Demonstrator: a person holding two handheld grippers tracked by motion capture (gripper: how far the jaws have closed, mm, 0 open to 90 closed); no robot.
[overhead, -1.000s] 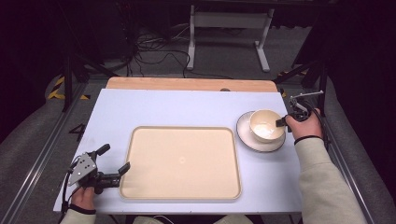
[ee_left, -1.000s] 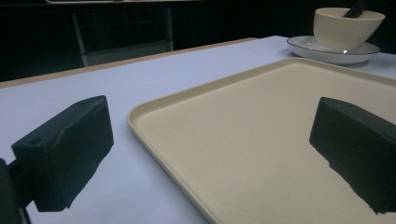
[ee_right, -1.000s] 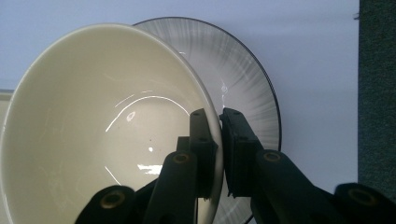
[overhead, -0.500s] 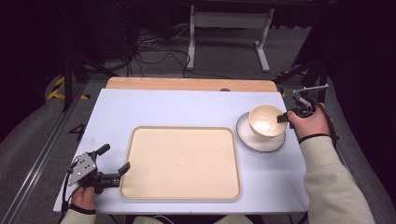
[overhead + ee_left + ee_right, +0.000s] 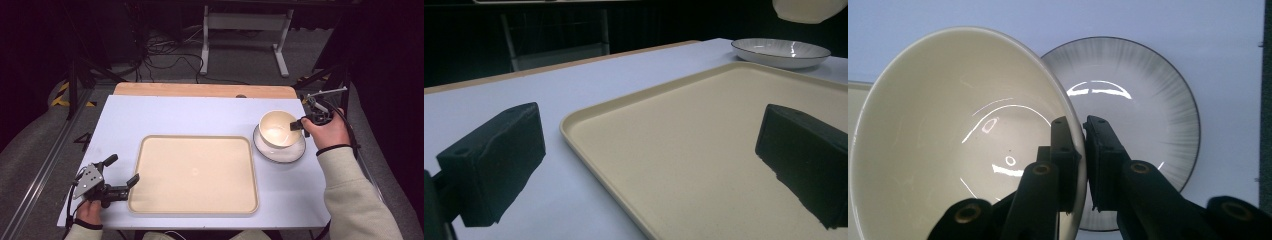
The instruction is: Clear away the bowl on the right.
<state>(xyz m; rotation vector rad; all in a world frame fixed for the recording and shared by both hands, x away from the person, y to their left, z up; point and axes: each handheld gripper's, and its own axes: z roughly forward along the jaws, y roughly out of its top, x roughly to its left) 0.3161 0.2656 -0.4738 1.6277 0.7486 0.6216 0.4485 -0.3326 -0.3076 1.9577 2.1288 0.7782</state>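
Pale blue table top [image 5: 200,117] fills most of the high view, with a strip of bare wood along its far edge and dark floor with cables behind it. Near its front edge lies a large cream tray [image 5: 195,175] with a raised rim and rounded corners, and nothing lies in it. Wide bare table stays open to the left of the tray and behind it, while in front only a narrow band remains before the table edge.

On the right, just beside the tray's far right corner, sits a white plate [image 5: 292,154] with a thin dark rim. Over it is a cream bowl [image 5: 276,130], tilted, and the right gripper [image 5: 299,124] grips its rim on the right side. The high view does not let me say if the bowl touches the plate. The left gripper view answers this: the plate [image 5: 781,51] lies alone on the table and the bottom of the bowl [image 5: 809,7] hangs clear above it. The right gripper view shows the grip closely: one jaw stands inside the bowl [image 5: 958,140] and the other outside, pressed on the thin wall, with the grey streaked plate [image 5: 1148,100] below and behind.

At the front left corner, the left gripper [image 5: 121,174] rests low on the table in the person's hand. Its jaws stand wide apart and hold nothing; one is over the bare table and the other over the tray's [image 5: 704,150] near left edge
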